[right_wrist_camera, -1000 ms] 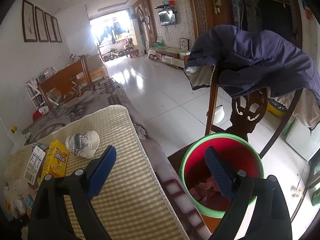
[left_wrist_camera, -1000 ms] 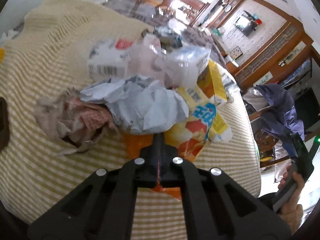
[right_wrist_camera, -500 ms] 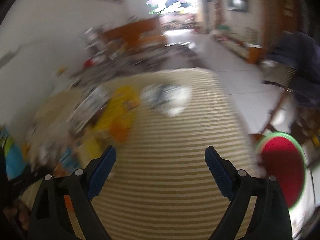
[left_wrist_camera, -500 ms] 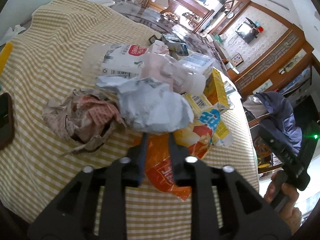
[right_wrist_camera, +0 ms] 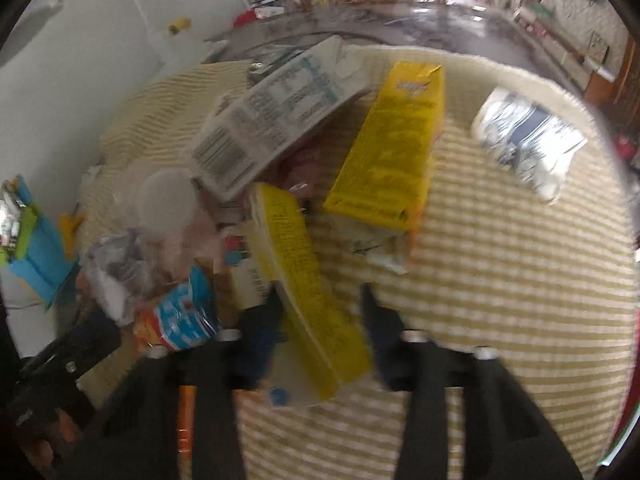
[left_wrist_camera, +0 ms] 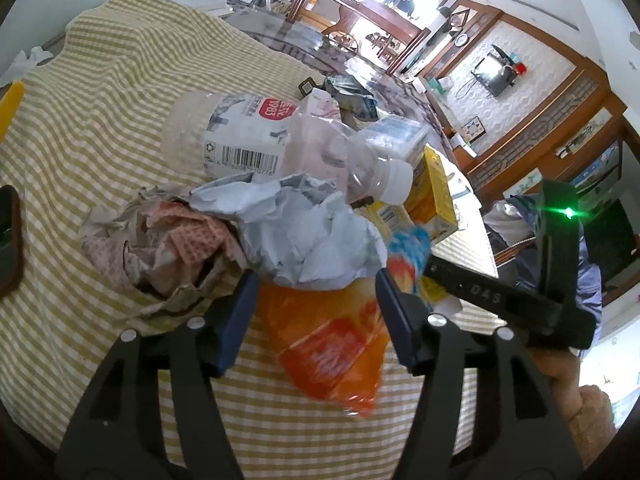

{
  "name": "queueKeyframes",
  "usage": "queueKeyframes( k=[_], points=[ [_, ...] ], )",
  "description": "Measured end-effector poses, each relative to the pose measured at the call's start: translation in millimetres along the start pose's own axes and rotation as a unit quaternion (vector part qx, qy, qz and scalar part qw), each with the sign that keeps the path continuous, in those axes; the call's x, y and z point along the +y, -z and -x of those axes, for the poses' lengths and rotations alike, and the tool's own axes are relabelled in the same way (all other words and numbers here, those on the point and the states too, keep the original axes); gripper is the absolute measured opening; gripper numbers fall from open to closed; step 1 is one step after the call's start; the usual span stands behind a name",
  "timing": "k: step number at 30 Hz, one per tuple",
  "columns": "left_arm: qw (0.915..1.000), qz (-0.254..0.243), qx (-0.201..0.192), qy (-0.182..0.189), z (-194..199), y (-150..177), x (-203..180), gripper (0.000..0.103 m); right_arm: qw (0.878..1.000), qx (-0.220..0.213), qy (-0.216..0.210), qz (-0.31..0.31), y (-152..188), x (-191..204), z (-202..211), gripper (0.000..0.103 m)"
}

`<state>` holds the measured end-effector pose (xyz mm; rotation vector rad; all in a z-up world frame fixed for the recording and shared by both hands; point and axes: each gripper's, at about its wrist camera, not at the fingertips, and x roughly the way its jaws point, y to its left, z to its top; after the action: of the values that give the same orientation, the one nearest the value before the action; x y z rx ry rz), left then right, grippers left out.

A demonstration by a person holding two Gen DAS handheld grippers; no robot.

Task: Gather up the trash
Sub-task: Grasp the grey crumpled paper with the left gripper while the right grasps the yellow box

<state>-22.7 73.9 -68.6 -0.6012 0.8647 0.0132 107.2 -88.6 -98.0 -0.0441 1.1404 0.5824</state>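
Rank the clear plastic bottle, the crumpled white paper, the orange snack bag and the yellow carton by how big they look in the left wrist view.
1. clear plastic bottle
2. crumpled white paper and orange snack bag, about alike; the bag lies nearer the camera
3. yellow carton, partly hidden

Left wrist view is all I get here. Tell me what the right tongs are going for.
Observer: The right tongs are closing around a flat yellow carton, which lies between them.
Operator: Name any trash lying apart from the pile.
Observer: A crumpled white-and-blue wrapper lies alone on the checked cloth, off to the right of the yellow boxes.
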Motion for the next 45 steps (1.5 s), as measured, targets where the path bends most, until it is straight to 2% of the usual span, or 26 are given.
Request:
queueKeyframes(
  k=[1,9,14,17,19,20,23,26,33,39,45],
  points=[
    [1.0,0.001,-0.002,0.003,0,-1,0,0.06,1.0,-0.005,0.003,0.003,2,0,3,0.016],
    [0.9997,0.013,-0.019,0.008,-2,-6,0,0.071,0.998,-0.039,0.03,0.034,42,-10,47,0.015],
    [0.9992,0.036,-0.016,-0.01,-16,-14,1,0.074,0.997,-0.057,0.047,0.018,68,-31,63,0.015],
    [0.9989,0.035,-0.015,-0.029,-24,-14,2,0.073,0.997,-0.066,0.037,0.0,70,-36,63,0.015],
    [0.9991,0.036,-0.007,-0.022,-29,-13,6,0.067,0.997,-0.072,0.034,-0.004,71,-37,64,0.016],
    [0.9991,0.037,-0.006,-0.02,-30,-12,7,0.058,0.996,-0.077,0.035,-0.002,71,-37,65,0.016],
    [0.9991,0.036,-0.012,-0.018,-28,-12,10,0.05,0.996,-0.084,0.042,0.006,73,-34,66,0.016],
    [0.9991,0.029,-0.021,-0.023,-25,-11,9,0.049,0.994,-0.096,0.044,0.006,75,-35,71,0.016],
    [0.9963,0.014,-0.067,-0.053,-5,-9,6,0.048,0.992,-0.121,0.041,-0.023,79,-48,81,0.017],
    [0.9923,-0.014,-0.114,-0.046,14,-7,-5,0.048,0.988,-0.142,0.038,-0.039,78,-54,91,0.017],
    [0.9921,-0.034,-0.115,-0.037,14,-2,-13,0.048,0.984,-0.166,0.036,-0.052,77,-57,100,0.016]
  ],
)
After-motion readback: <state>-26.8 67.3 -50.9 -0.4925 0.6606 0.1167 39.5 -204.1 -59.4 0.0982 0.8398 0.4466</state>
